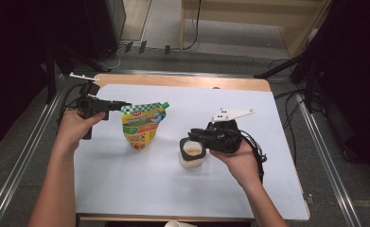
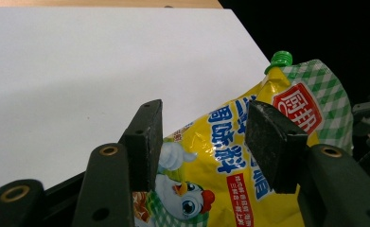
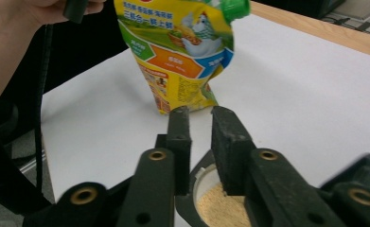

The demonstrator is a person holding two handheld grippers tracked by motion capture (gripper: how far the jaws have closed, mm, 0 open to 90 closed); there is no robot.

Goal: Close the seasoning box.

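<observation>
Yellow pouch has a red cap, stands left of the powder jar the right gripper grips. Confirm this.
Wrong on the cap: the high view shows the yellow pouch with a green cap. It does stand left of the powder jar, whose rim the right gripper grips.

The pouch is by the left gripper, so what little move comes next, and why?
Probably shut the left gripper on the pouch: its jaws stand open on either side of the pouch's top. The right gripper already grips the jar rim.

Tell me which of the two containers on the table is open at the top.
The small round jar at the right gripper: lidless, tan powder showing inside. The yellow pouch by the left gripper has its green cap on.
</observation>
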